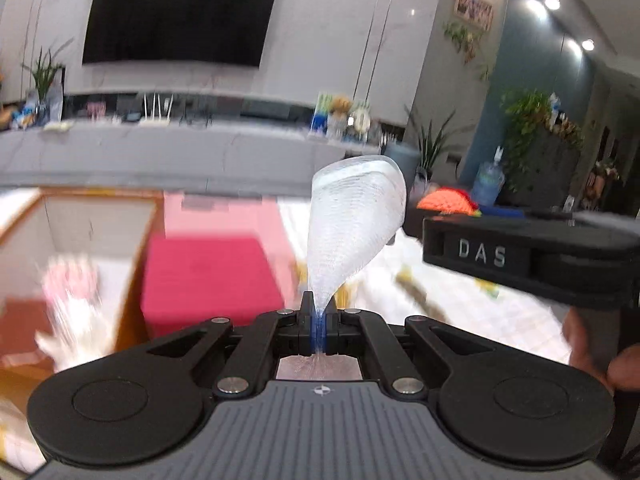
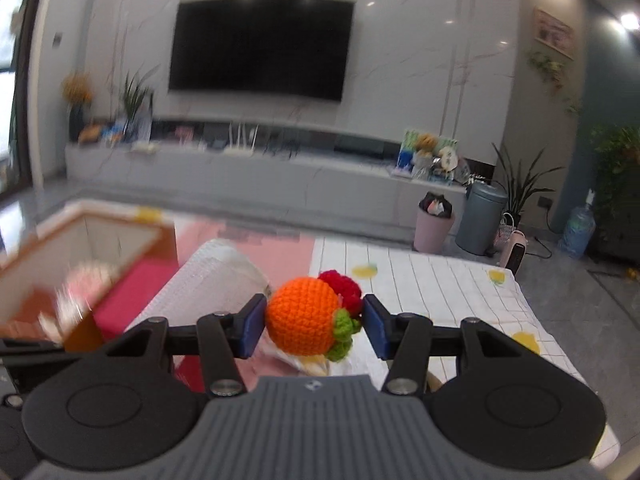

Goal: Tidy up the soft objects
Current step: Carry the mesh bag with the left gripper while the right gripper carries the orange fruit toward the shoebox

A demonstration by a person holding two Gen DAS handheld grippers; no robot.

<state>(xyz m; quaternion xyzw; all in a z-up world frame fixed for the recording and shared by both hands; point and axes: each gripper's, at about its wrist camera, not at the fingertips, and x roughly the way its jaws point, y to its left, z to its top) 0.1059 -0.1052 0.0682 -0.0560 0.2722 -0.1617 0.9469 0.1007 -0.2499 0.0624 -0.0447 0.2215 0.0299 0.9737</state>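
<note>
My left gripper (image 1: 318, 320) is shut on the pinched end of a white foam net sleeve (image 1: 356, 216), which fans upward from the blue pads. The same sleeve (image 2: 216, 276) shows in the right wrist view, left of the toy. My right gripper (image 2: 315, 326) is shut on an orange crochet ball toy (image 2: 302, 316) with red and green knitted bits, one blue pad pressing on each side. Its black housing (image 1: 520, 256) and the toy (image 1: 444, 202) appear at the right of the left wrist view. Both grippers hang above the table.
An open cardboard box (image 1: 80, 216) (image 2: 88, 236) stands at the left with a blurred pink-and-white thing (image 1: 68, 292) inside. A red block (image 1: 208, 276) lies beside it. A white checked cloth with lemons (image 2: 440, 288) covers the table. A hand (image 1: 592, 356) holds the right gripper.
</note>
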